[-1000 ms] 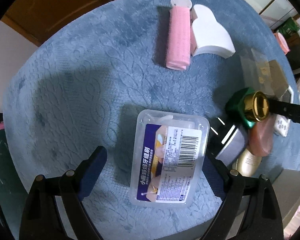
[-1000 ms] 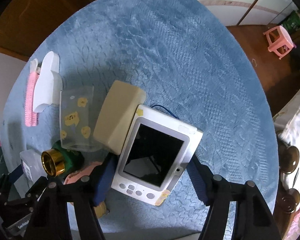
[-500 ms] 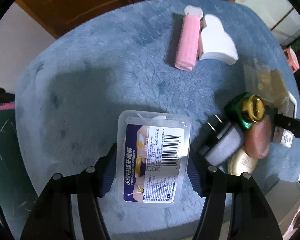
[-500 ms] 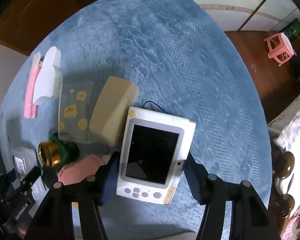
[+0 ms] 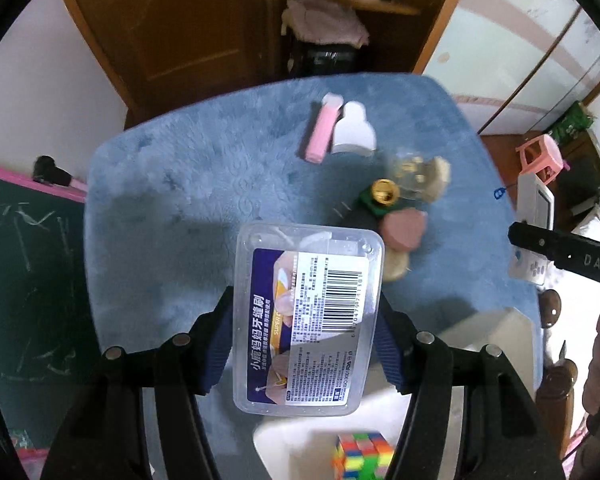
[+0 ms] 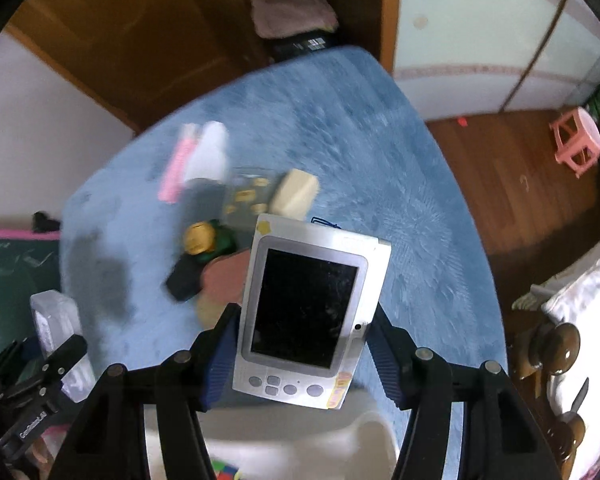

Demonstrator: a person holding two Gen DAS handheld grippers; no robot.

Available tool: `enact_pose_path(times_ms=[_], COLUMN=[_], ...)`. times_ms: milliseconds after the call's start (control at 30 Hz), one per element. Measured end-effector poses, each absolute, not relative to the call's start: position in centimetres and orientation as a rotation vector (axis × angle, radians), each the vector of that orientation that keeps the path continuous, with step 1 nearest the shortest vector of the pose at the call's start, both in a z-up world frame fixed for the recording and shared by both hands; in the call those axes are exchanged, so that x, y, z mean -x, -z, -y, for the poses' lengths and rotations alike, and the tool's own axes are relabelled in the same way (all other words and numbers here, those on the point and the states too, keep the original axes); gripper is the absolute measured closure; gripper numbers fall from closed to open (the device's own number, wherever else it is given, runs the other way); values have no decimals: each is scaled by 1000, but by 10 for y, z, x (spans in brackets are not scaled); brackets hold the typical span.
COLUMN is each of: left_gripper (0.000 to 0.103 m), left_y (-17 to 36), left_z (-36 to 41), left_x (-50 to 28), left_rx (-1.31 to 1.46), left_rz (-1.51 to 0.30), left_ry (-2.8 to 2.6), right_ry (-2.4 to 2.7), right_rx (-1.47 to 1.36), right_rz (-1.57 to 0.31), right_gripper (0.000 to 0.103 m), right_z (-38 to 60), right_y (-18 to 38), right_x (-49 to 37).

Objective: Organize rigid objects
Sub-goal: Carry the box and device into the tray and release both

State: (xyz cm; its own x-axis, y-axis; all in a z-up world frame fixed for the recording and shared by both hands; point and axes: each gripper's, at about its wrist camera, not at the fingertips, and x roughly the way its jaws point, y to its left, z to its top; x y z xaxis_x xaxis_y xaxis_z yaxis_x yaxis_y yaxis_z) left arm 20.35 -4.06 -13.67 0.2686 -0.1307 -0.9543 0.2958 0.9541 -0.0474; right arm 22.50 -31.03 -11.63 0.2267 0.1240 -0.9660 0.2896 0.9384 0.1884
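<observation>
We see the left gripper (image 5: pixel 304 340) with its blue-padded fingers (image 5: pixel 219 340) clamped on the long sides of a clear plastic box with a purple label and barcode (image 5: pixel 306 320), which hangs in the air above the blue textured surface (image 5: pixel 172 200). The right gripper (image 6: pixel 300 356) has its fingers (image 6: pixel 384 354) clamped on the sides of a white handheld device with a dark screen (image 6: pixel 306 308), likewise held clear of the surface. On the surface we make out a pink ridged bar (image 5: pixel 322 134) touching a white curved plastic piece (image 5: pixel 354 130) at the far side, and nearer us a cluster: a green bottle with a gold cap (image 5: pixel 382 196), a pink rounded case (image 5: pixel 404 230), a beige block (image 6: pixel 294 192) and a clear sheet with yellow stickers (image 6: pixel 246 198), all blurred in the right wrist view. Below the clear box, in a white bin (image 5: pixel 300 440), lies a multicoloured puzzle cube (image 5: pixel 362 456).
</observation>
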Motion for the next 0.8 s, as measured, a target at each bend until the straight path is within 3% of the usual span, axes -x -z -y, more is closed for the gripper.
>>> enact_pose_path(times_ms=[233, 400, 800], left_gripper=[37, 37, 37], left_y=[93, 99, 156], left_z=[23, 21, 47], left_x=[-142, -101, -50], left_rx=[-92, -68, -95], left_rz=[-1175, -1162, -1229], left_ry=[257, 244, 317], right_ry=[37, 25, 44], right_rx=[-269, -168, -73], right_rz=[-1220, -1171, -1278], right_gripper=[41, 41, 41], right_z=[281, 259, 226], right_y=[47, 25, 83], right_x=[-146, -93, -5])
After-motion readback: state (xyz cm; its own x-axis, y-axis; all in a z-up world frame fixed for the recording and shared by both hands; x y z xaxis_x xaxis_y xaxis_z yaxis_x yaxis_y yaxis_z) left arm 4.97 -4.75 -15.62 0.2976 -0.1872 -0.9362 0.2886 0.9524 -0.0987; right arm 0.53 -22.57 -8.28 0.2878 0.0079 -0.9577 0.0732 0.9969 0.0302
